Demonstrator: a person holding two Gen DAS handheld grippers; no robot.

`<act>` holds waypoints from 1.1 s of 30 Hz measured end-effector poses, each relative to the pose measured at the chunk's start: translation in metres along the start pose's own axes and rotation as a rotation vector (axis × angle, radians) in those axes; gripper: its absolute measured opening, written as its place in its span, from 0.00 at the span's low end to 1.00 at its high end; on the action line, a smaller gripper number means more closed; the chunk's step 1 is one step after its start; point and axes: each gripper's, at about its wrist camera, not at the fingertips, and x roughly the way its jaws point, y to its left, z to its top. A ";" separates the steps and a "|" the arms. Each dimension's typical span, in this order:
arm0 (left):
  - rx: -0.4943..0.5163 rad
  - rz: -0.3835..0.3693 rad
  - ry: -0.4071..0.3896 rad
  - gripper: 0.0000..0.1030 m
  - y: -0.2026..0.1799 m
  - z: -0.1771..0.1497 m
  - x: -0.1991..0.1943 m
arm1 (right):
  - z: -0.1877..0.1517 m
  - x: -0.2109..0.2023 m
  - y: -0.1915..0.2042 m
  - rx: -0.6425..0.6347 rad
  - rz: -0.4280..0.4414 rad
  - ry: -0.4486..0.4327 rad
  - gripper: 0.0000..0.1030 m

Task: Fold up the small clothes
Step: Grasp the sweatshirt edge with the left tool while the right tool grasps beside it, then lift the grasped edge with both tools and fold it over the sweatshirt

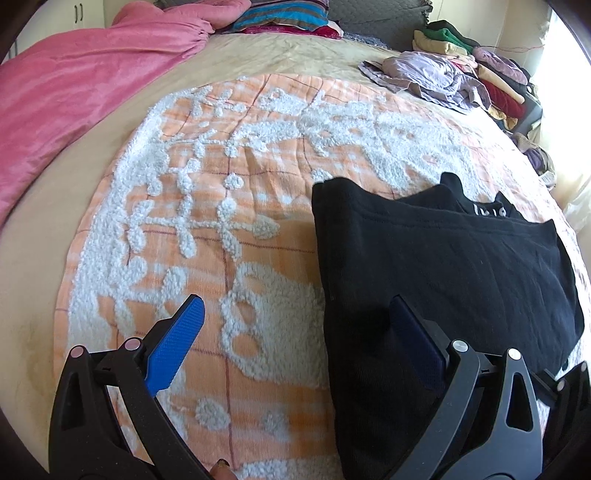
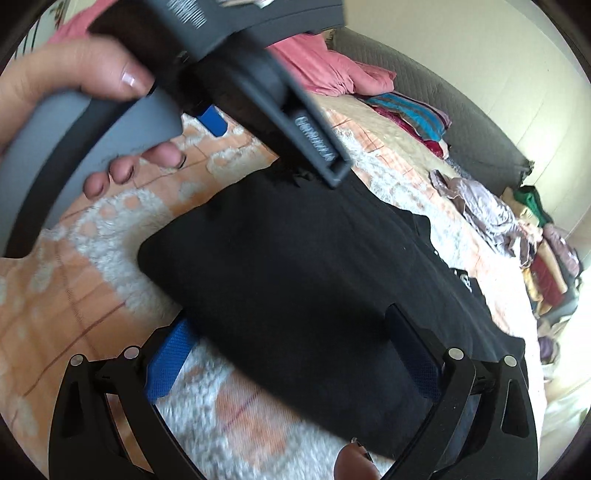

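Note:
A black folded garment (image 1: 436, 258) lies flat on the orange-and-white tufted blanket (image 1: 229, 166), with white lettering near its collar. My left gripper (image 1: 295, 310) is open. Its left blue pad (image 1: 181, 332) hovers over the blanket and its right pad (image 1: 410, 328) is over the garment's near left edge. In the right wrist view the black garment (image 2: 295, 266) fills the middle. My right gripper (image 2: 288, 325) is open and straddles its near edge, which hides the tip of the left pad (image 2: 166, 365). A hand (image 2: 66, 74) holds the left gripper's body (image 2: 240, 66) at the upper left.
A pink duvet (image 1: 66, 92) is bunched along the bed's left side. Striped pillows (image 1: 280, 16) sit at the head. A crumpled lilac garment (image 1: 424, 74) and stacks of folded clothes (image 1: 498, 85) occupy the far right edge, beside a bright window.

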 end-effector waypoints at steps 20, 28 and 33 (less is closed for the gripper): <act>-0.144 -0.314 0.116 0.91 -0.010 0.018 0.017 | 0.002 -0.043 -0.033 0.137 -0.010 -0.190 0.10; -0.126 -0.387 0.101 0.35 -0.048 0.024 -0.001 | -0.013 -0.076 -0.073 0.312 0.017 -0.250 0.08; -0.054 -0.387 0.043 0.25 -0.089 0.035 -0.035 | -0.030 -0.103 -0.095 0.391 -0.037 -0.303 0.07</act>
